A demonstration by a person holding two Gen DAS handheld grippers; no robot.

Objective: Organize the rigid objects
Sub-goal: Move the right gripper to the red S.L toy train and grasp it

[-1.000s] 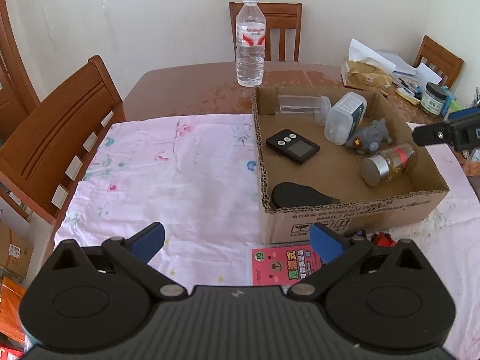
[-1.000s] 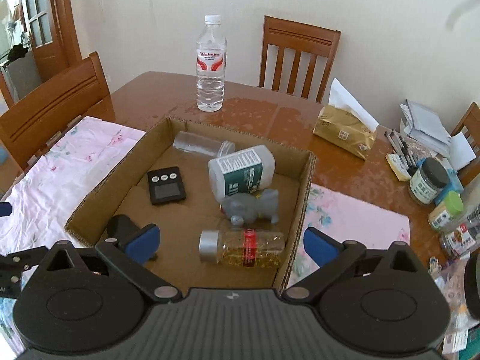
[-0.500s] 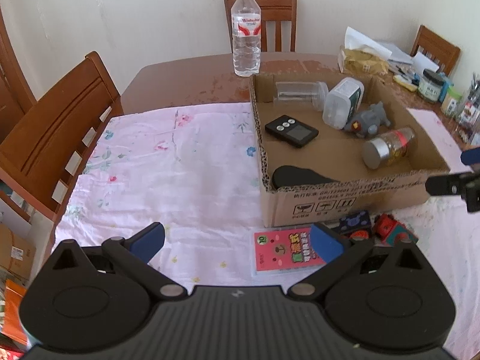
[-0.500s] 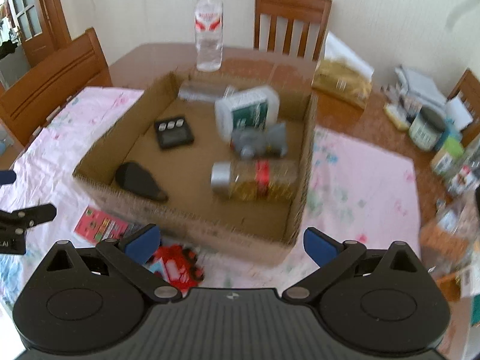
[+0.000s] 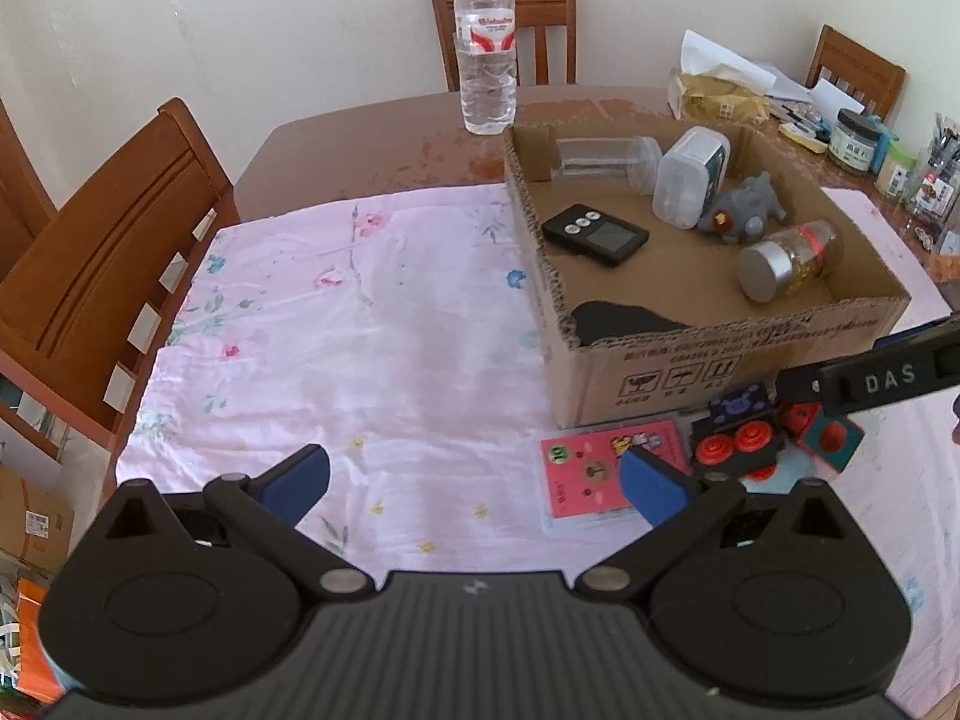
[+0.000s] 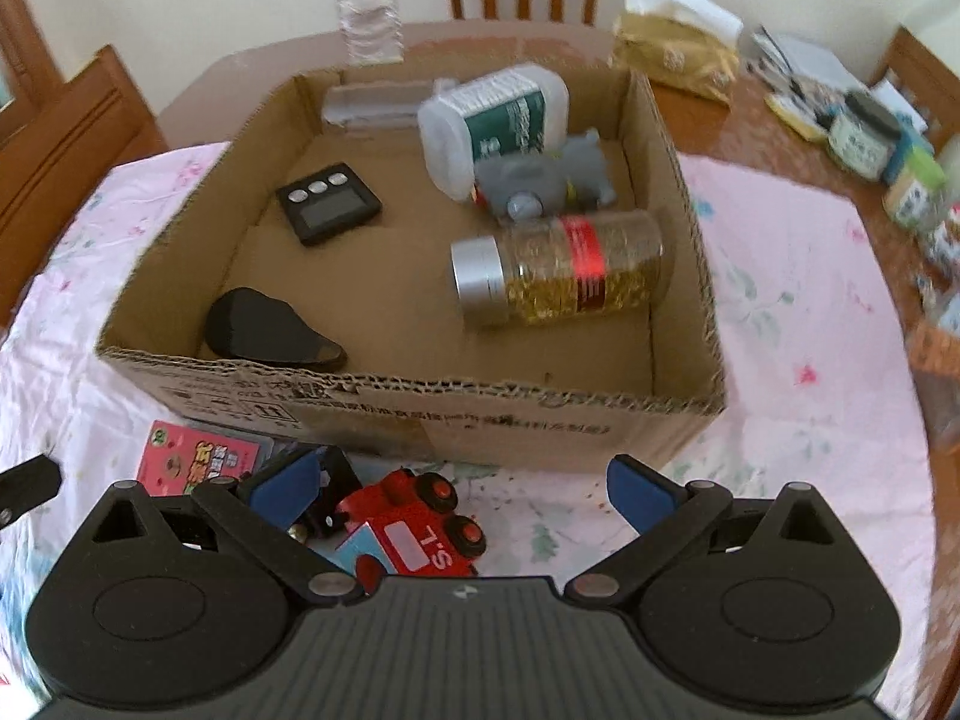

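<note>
Right gripper (image 6: 459, 495) hangs spread over the red toy train (image 6: 414, 531) before the cardboard box (image 6: 420, 402), left gripper (image 5: 474, 483) spread

I see soft, bright daylight, with a sheen on the bare counter (image 5: 384, 138) behind the cloth. My left view is sharp; my right view smears toward the far edge, blurring the water bottle (image 6: 367, 12). Both frames bend and darken at the corners.

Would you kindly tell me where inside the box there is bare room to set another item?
The cardboard box has bare floor along its front wall, between the black case and the capsule jar. The far right corner is crowded.
</note>
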